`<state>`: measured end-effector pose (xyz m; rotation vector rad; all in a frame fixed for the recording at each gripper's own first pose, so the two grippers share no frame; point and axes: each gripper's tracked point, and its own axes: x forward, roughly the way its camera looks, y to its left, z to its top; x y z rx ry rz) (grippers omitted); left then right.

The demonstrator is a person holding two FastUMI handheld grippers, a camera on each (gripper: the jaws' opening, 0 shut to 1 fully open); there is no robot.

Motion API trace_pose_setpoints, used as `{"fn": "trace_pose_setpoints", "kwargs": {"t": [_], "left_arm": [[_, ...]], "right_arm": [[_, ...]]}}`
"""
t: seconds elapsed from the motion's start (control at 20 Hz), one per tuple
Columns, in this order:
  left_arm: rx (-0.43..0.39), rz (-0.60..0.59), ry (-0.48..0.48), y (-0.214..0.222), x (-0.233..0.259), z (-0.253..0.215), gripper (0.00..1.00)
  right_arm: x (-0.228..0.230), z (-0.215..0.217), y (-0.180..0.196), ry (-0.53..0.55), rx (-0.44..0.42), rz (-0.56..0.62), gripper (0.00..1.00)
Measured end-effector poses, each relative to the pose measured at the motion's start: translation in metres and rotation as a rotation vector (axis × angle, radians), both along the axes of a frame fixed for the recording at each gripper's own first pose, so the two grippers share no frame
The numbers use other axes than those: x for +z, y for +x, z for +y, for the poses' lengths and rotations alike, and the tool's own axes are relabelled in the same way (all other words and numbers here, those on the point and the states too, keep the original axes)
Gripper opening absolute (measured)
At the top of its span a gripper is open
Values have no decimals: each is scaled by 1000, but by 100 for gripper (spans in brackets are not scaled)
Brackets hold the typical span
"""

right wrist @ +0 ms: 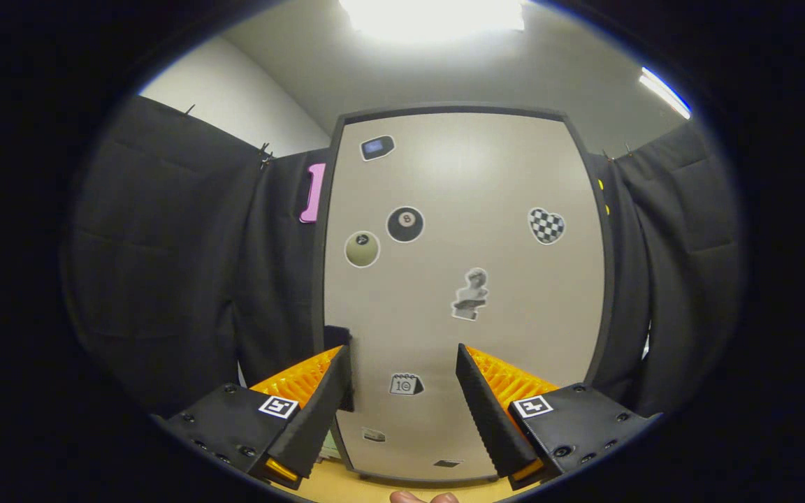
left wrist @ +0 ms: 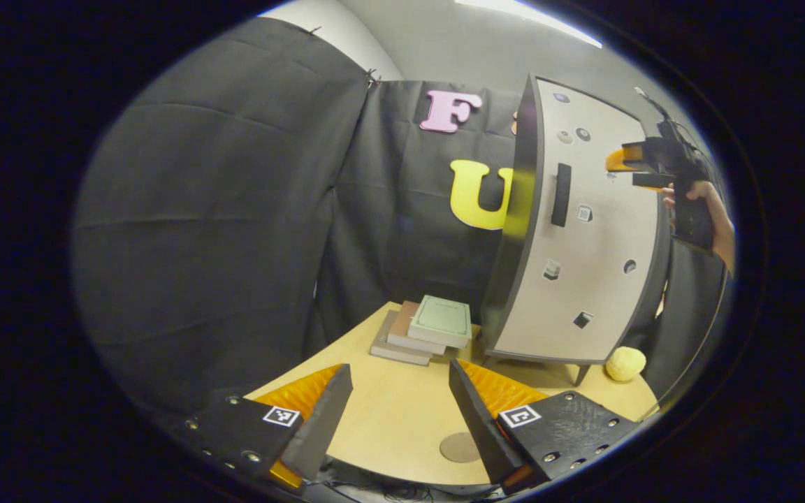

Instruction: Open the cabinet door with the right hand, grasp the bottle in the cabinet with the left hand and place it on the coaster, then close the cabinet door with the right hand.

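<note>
The cabinet door (right wrist: 469, 293) faces my right gripper (right wrist: 404, 398) squarely and looks shut, so the bottle inside is hidden from me. I judge the step in hand to be the opening. The dark vertical handle (left wrist: 561, 195) sits near the door's left edge as the left gripper view shows it; in the right gripper view only a dark bit of it peeks beside my left finger. My right jaws stand wide apart, holding nothing. To do this well I'd shift toward the handle, close on it across its narrow width, then pull along the door's swing arc rather than straight back. My left gripper (left wrist: 400, 412) waits low over the bench (left wrist: 402, 391), jaws apart and empty, with the round coaster (left wrist: 460, 447) just ahead between them. Stacked books (left wrist: 430, 328) and a yellow ball (left wrist: 625, 363) lie near the cabinet feet, so I'd keep the left side back.
</note>
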<state>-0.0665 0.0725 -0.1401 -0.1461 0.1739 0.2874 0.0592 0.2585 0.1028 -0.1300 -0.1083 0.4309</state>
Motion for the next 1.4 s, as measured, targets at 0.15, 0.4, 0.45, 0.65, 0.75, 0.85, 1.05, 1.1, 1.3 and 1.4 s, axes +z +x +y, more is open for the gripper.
{"fn": "trace_pose_setpoints", "kwargs": {"t": [0.15, 0.4, 0.45, 0.65, 0.75, 0.85, 1.05, 1.1, 1.3, 1.4], "left_arm": [[27, -7, 0, -4, 2, 13, 88], [88, 4, -1, -15, -5, 41, 85], [96, 16, 4, -16, -8, 45, 85], [122, 25, 55, -21, -4, 62, 85], [124, 29, 65, -19, -5, 66, 86], [121, 32, 71, -17, -5, 67, 85], [116, 25, 87, -16, -1, 69, 85], [117, 23, 89, -16, 1, 70, 88], [118, 22, 96, -18, 1, 71, 85], [109, 21, 109, -21, 3, 70, 85]], "right_arm": [[-11, 38, 2, -27, 51, 30, 93], [-27, 71, 23, -64, 38, 39, 98], [-31, 75, 28, -65, 33, 50, 98], [-47, 80, 54, -74, -17, 101, 97], [-56, 77, 65, -87, -59, 125, 98], [-65, 81, 70, -96, -62, 143, 98], [-74, 88, 73, -119, -74, 166, 72], [-77, 87, 77, -120, -98, 170, 71], [-80, 84, 80, -51, -116, 234, 35], [-79, 84, 80, -42, -109, 246, 29]]}}
